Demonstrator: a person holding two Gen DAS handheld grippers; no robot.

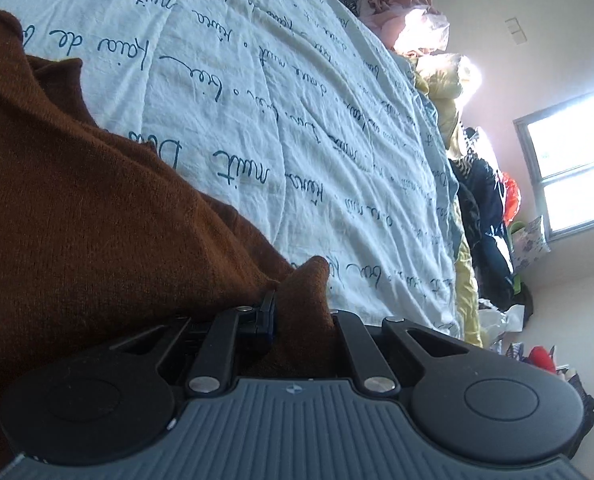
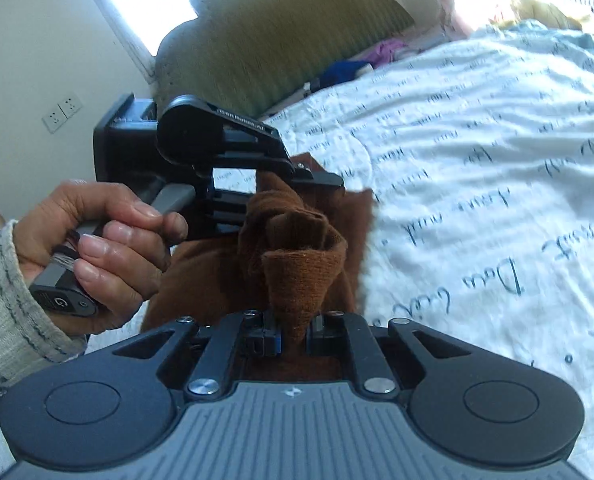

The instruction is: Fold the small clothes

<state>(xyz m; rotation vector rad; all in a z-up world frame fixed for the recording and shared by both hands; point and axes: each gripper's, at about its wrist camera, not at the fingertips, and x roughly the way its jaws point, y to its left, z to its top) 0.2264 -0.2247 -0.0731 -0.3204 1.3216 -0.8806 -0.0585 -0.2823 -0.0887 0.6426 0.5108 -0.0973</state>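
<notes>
A rust-brown knit garment (image 1: 77,200) covers the left side of the left wrist view, lying over a pale bedspread with dark handwriting (image 1: 297,120). My left gripper (image 1: 301,312) is shut on a fold of it, and a peak of cloth pokes up between the fingers. In the right wrist view my right gripper (image 2: 293,332) is shut on a bunched end of the same garment (image 2: 297,240), lifted off the bedspread (image 2: 477,160). The left gripper (image 2: 297,184) is just beyond, clamped on the garment's far part, with a person's hand (image 2: 97,240) around its handle.
Piles of clothes line the bed's far edge: pink and yellow ones (image 1: 409,20) and dark ones (image 1: 481,208), below a window (image 1: 569,168). A green padded headboard (image 2: 277,32) stands at the bed's head, with wall sockets (image 2: 63,112) to its left.
</notes>
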